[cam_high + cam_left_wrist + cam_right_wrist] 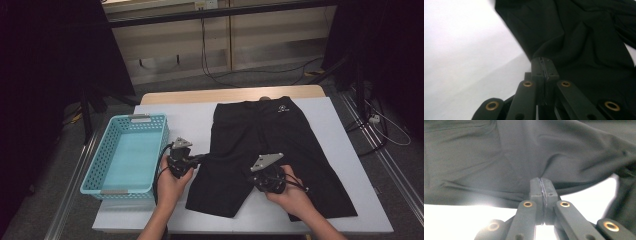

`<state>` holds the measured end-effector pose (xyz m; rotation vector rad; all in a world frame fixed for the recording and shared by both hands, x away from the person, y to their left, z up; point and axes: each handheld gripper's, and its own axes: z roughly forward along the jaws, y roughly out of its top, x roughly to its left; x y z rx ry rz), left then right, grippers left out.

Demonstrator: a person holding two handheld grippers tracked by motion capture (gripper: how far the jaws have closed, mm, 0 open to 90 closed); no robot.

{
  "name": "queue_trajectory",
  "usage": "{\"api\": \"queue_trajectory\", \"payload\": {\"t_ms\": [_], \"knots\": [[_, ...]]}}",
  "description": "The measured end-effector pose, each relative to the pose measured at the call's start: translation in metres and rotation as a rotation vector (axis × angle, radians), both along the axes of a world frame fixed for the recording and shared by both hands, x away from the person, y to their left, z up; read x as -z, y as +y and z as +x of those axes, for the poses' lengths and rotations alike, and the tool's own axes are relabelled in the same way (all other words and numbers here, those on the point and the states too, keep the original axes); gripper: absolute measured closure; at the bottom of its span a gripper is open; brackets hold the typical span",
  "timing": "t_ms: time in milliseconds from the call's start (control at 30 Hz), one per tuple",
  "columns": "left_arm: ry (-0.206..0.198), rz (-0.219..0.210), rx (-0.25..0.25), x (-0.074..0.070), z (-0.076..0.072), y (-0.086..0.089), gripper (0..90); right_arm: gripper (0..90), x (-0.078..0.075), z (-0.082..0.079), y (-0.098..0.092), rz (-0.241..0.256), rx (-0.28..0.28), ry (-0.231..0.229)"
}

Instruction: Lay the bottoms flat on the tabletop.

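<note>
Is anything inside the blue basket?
No, the high view shows the blue basket with a bare floor; the black shorts lie beside it.

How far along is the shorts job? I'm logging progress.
Done: the black shorts lie spread on the table. In hand: left gripper and right gripper are each shut on fabric. Left: probably folding; the blue basket holds nothing.
</note>
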<state>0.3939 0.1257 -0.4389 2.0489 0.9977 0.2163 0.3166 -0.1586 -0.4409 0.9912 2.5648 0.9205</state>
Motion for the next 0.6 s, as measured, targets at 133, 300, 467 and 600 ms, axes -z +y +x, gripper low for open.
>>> {"api": "queue_trajectory", "payload": {"t_ms": [133,300,467,600], "knots": [[0.015,0.018,0.025,0.004,-0.001,-0.006,87.8,85.4,0.000,0.001,-0.013,-0.010,-0.016,0.010],[0.013,0.031,0.024,0.004,-0.001,-0.007,80.0,62.3,-0.006,-0.007,-0.001,0.012,-0.067,-0.031],[-0.030,0.052,-0.008,0.003,-0.001,-0.004,47.8,55.1,-0.003,-0.016,0.020,0.039,-0.130,-0.025],[-0.021,0.052,-0.012,-0.001,-0.003,0.002,31.7,51.3,0.002,-0.015,0.024,0.015,-0.136,-0.027]]}}
